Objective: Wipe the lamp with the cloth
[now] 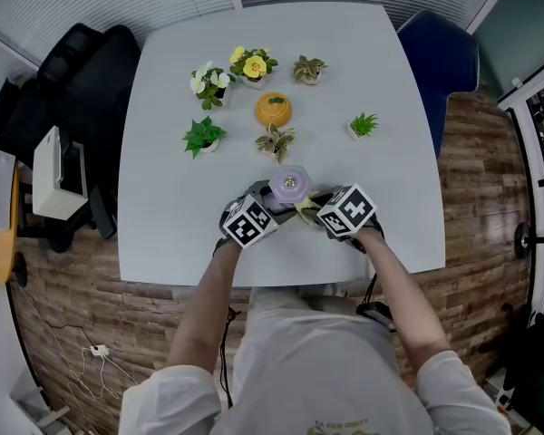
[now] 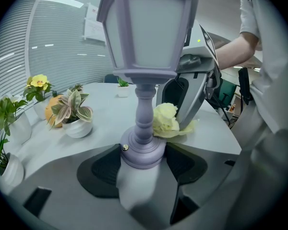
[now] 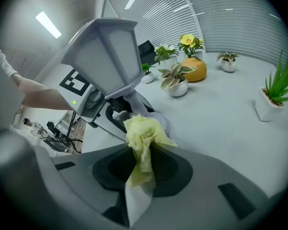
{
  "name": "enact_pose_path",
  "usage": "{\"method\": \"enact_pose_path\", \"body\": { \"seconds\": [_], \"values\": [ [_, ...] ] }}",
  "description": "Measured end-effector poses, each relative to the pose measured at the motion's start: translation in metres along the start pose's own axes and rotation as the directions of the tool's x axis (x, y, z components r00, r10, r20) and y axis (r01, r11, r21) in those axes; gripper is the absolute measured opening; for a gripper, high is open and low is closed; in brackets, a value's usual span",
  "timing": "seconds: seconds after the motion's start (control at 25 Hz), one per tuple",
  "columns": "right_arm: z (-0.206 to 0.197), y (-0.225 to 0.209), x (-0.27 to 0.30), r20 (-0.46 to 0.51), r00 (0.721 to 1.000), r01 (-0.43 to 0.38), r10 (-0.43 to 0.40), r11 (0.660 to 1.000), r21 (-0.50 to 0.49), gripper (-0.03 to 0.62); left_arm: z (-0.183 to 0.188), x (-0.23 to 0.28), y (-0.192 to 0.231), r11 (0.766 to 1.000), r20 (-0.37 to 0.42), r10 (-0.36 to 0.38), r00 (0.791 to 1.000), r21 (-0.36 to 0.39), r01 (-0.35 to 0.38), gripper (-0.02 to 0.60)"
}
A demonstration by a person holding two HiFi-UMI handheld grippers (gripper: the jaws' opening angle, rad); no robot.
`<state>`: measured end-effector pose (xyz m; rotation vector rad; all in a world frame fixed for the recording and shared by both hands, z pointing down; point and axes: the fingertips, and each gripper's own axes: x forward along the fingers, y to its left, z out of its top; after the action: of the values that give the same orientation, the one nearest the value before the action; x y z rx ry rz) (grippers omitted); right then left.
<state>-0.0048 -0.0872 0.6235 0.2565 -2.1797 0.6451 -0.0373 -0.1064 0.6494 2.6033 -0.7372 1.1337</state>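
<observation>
A lilac lantern-shaped lamp (image 1: 289, 187) stands upright on the white table (image 1: 172, 234) near its front edge. My left gripper (image 2: 143, 163) is shut on the lamp's round base (image 2: 142, 153), below the stem and the shade (image 2: 149, 28). My right gripper (image 3: 143, 163) is shut on a bunched pale yellow cloth (image 3: 141, 137), which is pressed against the lamp's stem low down. The cloth (image 2: 167, 121) shows beside the stem in the left gripper view, and between the two grippers (image 1: 306, 208) in the head view. The lamp's shade (image 3: 105, 56) looms close in the right gripper view.
Several small potted plants stand behind the lamp: a striped-leaf one (image 1: 276, 141), a green one (image 1: 202, 137), a spiky one (image 1: 364, 126), yellow flowers (image 1: 252, 65). An orange pumpkin-shaped pot (image 1: 273, 109) sits among them. A blue chair (image 1: 440, 62) is at the right, a black bag (image 1: 82, 80) at the left.
</observation>
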Motion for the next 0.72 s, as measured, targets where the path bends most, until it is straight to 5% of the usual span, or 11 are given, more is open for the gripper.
{"method": "enact_pose_path", "body": {
  "seconds": [0.72],
  "values": [
    [0.025,-0.04,-0.002,0.079,0.987,0.138,-0.143,0.988,0.062,0.094,0.001,0.0,-0.001,1.0,0.005,0.005,1.0,0.001,-0.005,0.302]
  ]
}}
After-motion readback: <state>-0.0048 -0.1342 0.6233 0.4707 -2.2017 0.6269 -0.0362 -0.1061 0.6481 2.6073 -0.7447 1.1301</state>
